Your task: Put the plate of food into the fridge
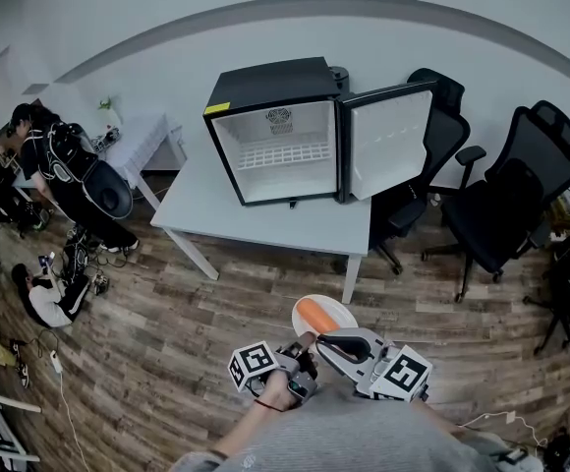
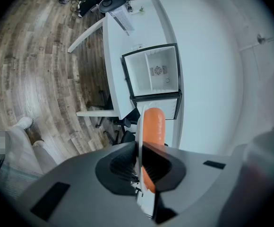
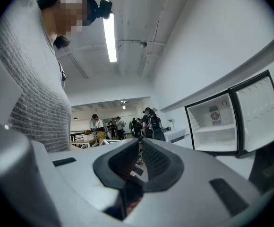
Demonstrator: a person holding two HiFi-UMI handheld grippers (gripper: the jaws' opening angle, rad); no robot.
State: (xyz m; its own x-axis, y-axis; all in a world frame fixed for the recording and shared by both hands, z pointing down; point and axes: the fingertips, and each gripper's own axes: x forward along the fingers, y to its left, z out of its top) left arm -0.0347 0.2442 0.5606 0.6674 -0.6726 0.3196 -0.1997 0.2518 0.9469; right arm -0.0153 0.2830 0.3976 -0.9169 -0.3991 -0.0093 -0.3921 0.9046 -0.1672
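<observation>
Left gripper view: left gripper point(image 2: 139, 174) jaws clamp the plate point(image 2: 138, 126) rim; right gripper point(image 3: 141, 167) jaws closed, empty.

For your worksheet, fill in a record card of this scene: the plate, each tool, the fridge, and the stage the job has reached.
plate: white plate, seen edge-on, carrying a long orange food item
left tool: left tool shut on the plate's rim
right tool: right tool shut, holding nothing
fridge: black mini fridge on a white table, door open
stage: plate not yet in the fridge
</observation>
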